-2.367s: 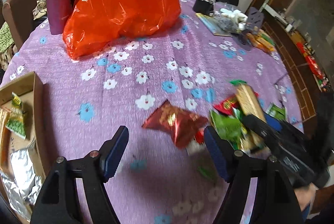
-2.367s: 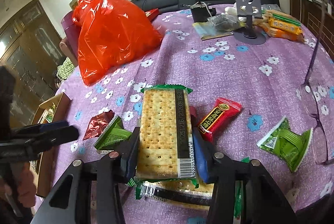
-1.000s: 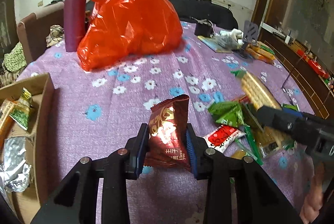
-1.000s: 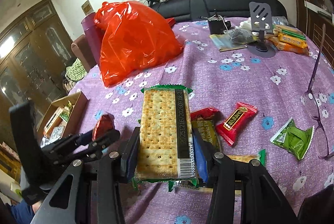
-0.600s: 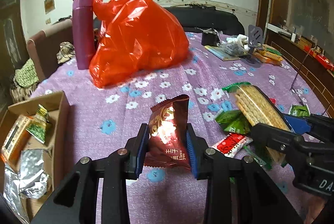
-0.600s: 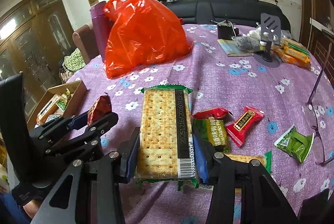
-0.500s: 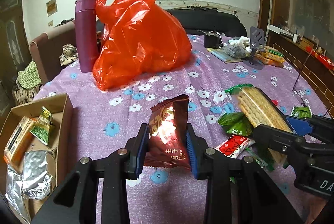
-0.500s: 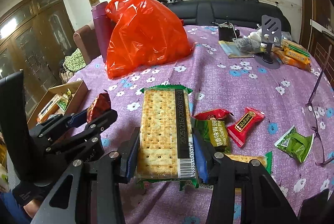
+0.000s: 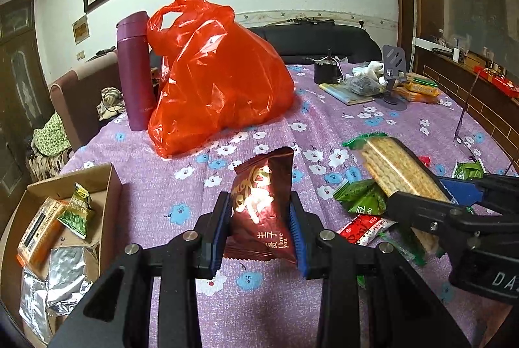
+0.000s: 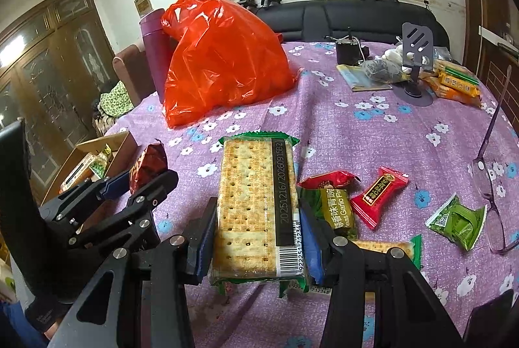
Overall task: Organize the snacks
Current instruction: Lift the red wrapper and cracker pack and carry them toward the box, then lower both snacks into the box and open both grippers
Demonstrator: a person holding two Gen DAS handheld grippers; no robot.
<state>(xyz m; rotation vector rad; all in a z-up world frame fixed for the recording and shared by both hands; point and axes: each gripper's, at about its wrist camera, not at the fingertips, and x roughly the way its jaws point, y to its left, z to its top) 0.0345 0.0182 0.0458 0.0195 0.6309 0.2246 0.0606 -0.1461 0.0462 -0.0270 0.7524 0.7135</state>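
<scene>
Purple flowered tablecloth lies under both claws: left claw squeezes a dark red snack bag, right claw squeezes a cracker pack.

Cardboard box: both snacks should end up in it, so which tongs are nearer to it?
Left. The left tongs, holding the dark red snack packet, sit beside the cardboard box; the right tongs, holding the cracker pack, are farther away.

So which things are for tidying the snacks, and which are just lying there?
For the job:
- dark red foil snack packet in the left gripper
- clear-wrapped cracker pack in the right gripper
- brown cardboard box holding snacks
- loose red and green packets

Just lying about:
- big orange plastic bag
- purple flask
- purple-framed glasses
- grey phone stand
</scene>
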